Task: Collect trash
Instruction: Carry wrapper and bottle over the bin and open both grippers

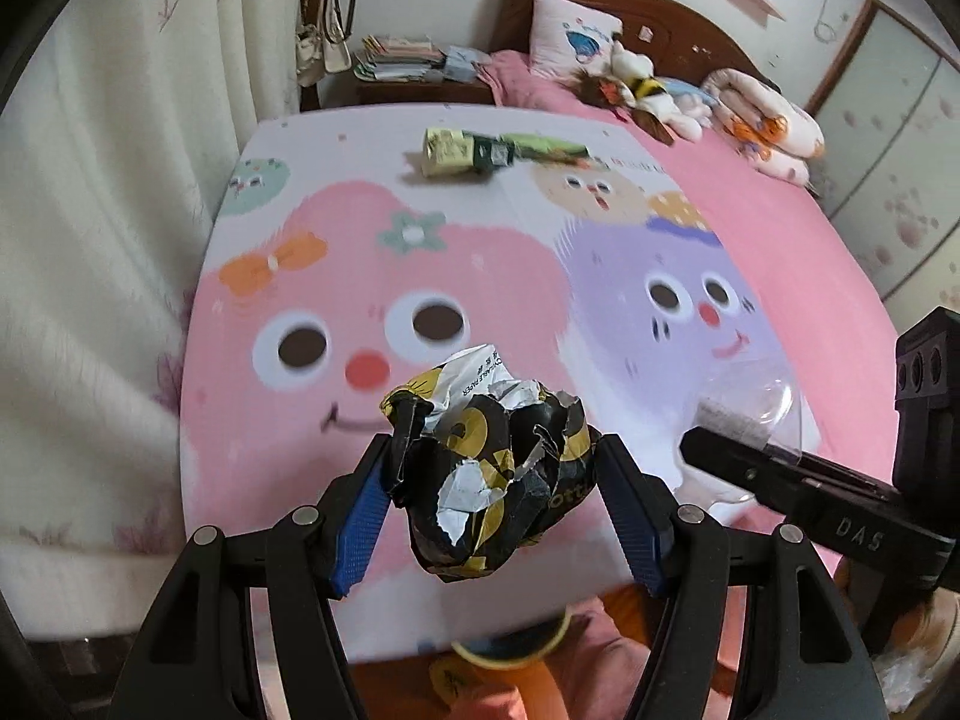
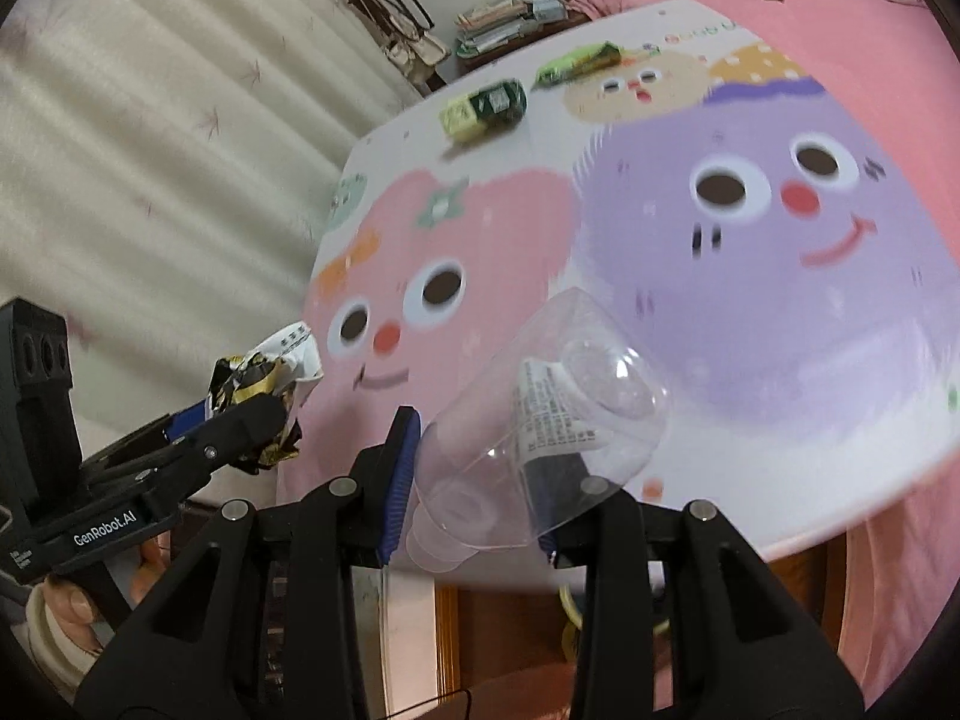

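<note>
- Left gripper (image 1: 489, 483) has its blue pads clamped on a crumpled black-and-gold wrapper (image 1: 486, 468), held up in the air over the near edge of the cartoon-print table (image 1: 300, 192). Looks secure-ish, but crumpled paper is springy: if the wad compresses or shifts btwn the pads it can slip out and fall to the floor by the person's legs.
- Right gripper (image 2: 474, 480) is gripping a clear plastic bottle (image 2: 540, 414) near its neck end, bottle angled up and away over the table edge. Smooth plastic, thin wall: risk is it buckles or squirts out if squeezed harder, or swings w/ a quick turn since most of its body sticks out past the fingers.
- The two grippers sit close together, left one just beside the right in the right wrist view. A careless swing could knock wrapper against bottle and loosen one of them.
- Still on the table, far side: a yellow-green carton (image 1: 447, 150), a dark green pack (image 1: 489, 150) touching it, and a green wrapper (image 1: 546, 147) just beyond. Both grippers are full, so those can't be taken until the loads are dropped.
- Can't make out a definite bin; something round w/ a yellow rim (image 1: 510, 648) shows under the table edge, unclear what. A blind drop may miss.
</note>
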### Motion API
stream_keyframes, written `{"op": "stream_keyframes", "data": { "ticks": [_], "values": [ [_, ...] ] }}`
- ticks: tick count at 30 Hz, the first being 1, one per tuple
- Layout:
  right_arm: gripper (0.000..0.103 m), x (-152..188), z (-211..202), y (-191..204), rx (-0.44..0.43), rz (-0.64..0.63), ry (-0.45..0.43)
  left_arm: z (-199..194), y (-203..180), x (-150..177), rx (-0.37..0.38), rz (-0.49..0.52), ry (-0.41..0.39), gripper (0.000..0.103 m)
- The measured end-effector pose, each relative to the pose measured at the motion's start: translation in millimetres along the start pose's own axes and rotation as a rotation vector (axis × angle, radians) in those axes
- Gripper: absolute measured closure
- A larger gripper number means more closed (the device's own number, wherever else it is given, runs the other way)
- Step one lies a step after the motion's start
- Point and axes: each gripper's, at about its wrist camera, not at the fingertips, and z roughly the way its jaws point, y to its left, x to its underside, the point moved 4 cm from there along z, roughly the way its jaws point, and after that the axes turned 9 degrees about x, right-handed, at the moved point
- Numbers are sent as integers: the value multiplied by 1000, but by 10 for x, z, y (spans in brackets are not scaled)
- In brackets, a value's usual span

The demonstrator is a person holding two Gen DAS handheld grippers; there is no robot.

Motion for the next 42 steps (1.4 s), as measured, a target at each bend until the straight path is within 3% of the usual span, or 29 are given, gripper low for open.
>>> {"op": "stream_keyframes", "data": {
  "ticks": [10,14,21,26,33,38,42],
  "values": [
    [72,972,14,25,77,-137,122,161,-153,1056,48,-20,97,36],
    [72,1309,160,-125,93,-187,174,341,-225,1495,28,-50,118,36],
    [72,1856,723,-587,126,-228,270,875,-191,2117,-23,-91,172,35],
    [72,2282,1299,-969,165,-243,330,1474,22,2540,-52,-152,225,35],
    [72,2697,2003,-1381,186,-245,388,2150,270,2835,-48,-172,250,33],
    [71,2810,2252,-1530,181,-234,388,2492,365,2966,-50,-147,284,28],
    [51,2774,2341,-1548,178,-208,374,2653,389,3078,-62,-116,307,17]
  ]
}}
